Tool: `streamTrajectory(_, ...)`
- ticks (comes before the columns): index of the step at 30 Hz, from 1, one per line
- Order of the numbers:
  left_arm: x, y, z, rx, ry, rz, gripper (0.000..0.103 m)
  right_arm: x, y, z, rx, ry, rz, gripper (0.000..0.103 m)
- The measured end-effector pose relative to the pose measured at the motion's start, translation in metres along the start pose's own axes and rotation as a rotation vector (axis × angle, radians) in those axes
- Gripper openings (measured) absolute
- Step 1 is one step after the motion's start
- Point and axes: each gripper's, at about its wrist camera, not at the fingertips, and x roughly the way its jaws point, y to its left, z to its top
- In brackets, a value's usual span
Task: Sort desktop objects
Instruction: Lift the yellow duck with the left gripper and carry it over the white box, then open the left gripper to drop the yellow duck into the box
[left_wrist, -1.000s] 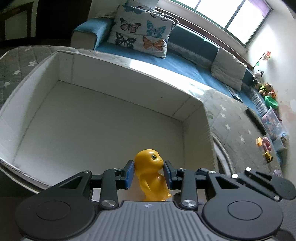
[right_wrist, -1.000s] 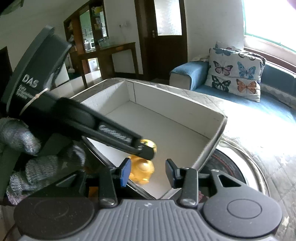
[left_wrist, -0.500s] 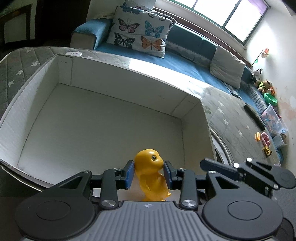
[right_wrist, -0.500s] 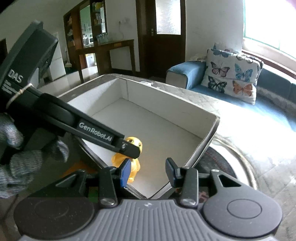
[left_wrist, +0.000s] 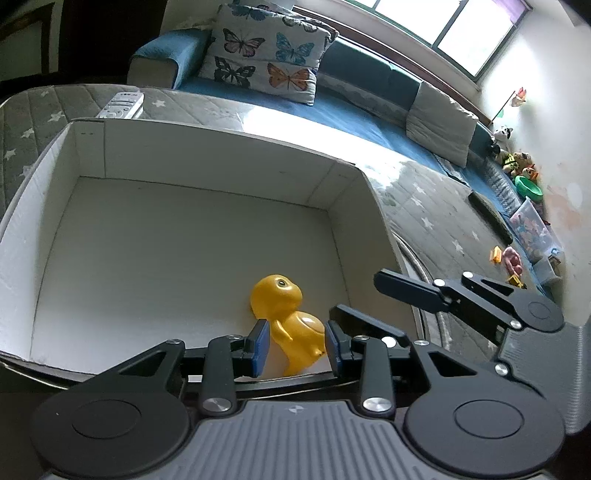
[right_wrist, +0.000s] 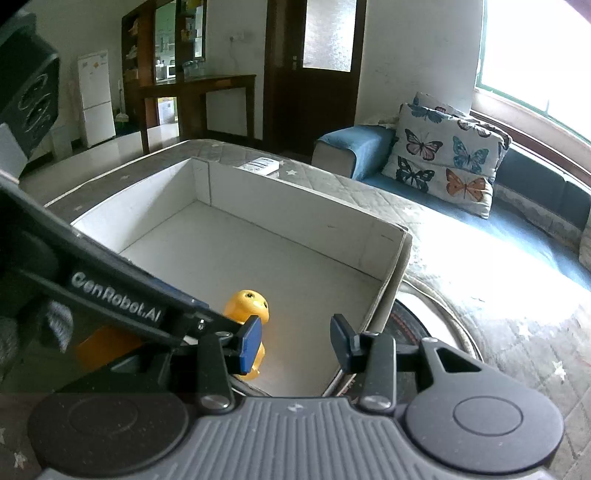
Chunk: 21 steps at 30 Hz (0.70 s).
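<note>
A yellow toy duck sits on the floor of the white cardboard box, near its front wall. My left gripper is open with its blue pads either side of the duck's lower body, clear of it. In the right wrist view the duck stands in the box just beyond the left gripper's arm. My right gripper is open and empty over the box's front right corner. It also shows at the right of the left wrist view.
The box rests on a grey star-patterned quilted surface. A white remote lies behind the box. A blue sofa with a butterfly cushion stands beyond. Small toys lie at the far right. A round rimmed object sits beside the box.
My left gripper opened and let go of the duck, which now sits lower on the box floor. Both grippers drew back and the view rose.
</note>
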Motion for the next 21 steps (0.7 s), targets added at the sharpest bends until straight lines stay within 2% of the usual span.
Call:
streamTrajectory(5, -0.006, -0.002, -0.003, -0.003, -0.023, 0.010, 0.035, -0.012, -0.002, -0.001, 0.027, -0.027, 0.024, 0.043)
streamTrajectory(6, -0.008, -0.003, -0.004, 0.002, -0.035, 0.016, 0.035, -0.016, -0.002, -0.001, 0.031, -0.037, 0.027, 0.047)
streamTrajectory(14, -0.031, -0.017, -0.019, 0.048, -0.115, 0.055, 0.035, -0.055, 0.003, -0.007, 0.033, -0.103, 0.029, 0.056)
streamTrajectory(16, -0.036, -0.021, -0.024, 0.059, -0.131, 0.061, 0.035, -0.063, 0.006, -0.012, 0.034, -0.112, 0.034, 0.066)
streamTrajectory(21, -0.048, -0.030, -0.039, 0.080, -0.162, 0.073, 0.035, -0.086, 0.014, -0.030, 0.040, -0.126, 0.048, 0.069)
